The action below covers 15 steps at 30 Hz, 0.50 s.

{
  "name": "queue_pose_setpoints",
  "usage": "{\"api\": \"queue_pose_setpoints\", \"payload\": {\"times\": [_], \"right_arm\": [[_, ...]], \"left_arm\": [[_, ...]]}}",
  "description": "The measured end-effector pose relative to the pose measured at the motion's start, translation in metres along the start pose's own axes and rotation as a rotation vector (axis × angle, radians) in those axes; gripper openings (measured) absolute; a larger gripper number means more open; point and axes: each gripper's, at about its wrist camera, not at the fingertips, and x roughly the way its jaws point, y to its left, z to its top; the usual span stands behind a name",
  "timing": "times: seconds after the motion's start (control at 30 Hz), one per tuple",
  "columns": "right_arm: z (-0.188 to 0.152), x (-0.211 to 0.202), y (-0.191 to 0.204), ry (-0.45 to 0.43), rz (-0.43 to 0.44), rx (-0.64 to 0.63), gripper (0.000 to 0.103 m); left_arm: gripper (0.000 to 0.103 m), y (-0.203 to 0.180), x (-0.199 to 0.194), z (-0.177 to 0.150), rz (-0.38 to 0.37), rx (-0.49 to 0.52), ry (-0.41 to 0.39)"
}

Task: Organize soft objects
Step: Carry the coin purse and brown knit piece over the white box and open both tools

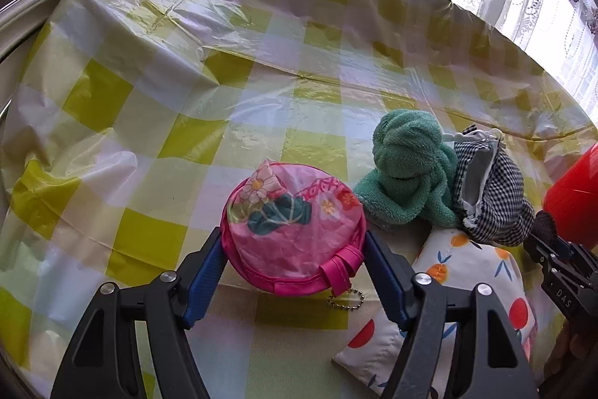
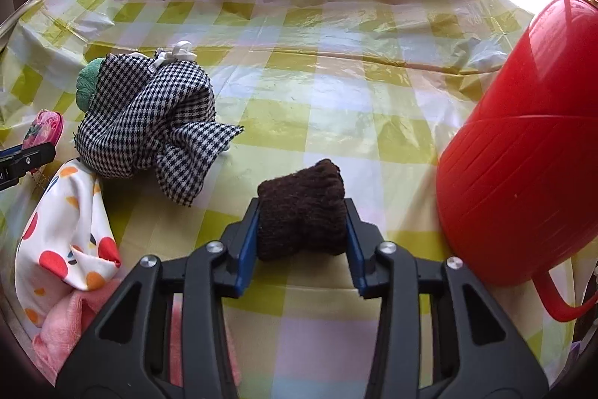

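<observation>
left wrist view: left gripper (image 1: pixel 291 242) pinching the round pink floral pouch (image 1: pixel 293 229), pads against both its sides, pouch sits on the yellow checked tablecloth (image 1: pixel 149 100). to its right the green towel (image 1: pixel 405 171), then the houndstooth cloth (image 1: pixel 493 189), both on top of the fruit-print cloth (image 1: pixel 467 260). right wrist view: right gripper (image 2: pixel 302 219) clamped on the dark brown knit roll (image 2: pixel 302 208), between both pads. red jug (image 2: pixel 523 152) just beside, on the right.

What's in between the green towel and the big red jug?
The checked cloth sits right beside the green towel, between it and the red jug. The left wrist view shows it.
</observation>
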Motion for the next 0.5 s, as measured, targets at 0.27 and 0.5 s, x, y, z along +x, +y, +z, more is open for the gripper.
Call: {"api": "queue_pose_setpoints", "payload": {"times": [0.27,0.5], "right_arm": [[-0.009,-0.036,-0.004,-0.039,0.002,0.003,0.044],[-0.022,-0.069,-0.017,-0.061,0.003,0.036,0.044]], "left_arm": [[0.073,-0.010,-0.043,-0.010,-0.008,-0.003,-0.066],[0.073,-0.045,-0.069,-0.023,-0.065,0.042,-0.081]]}}
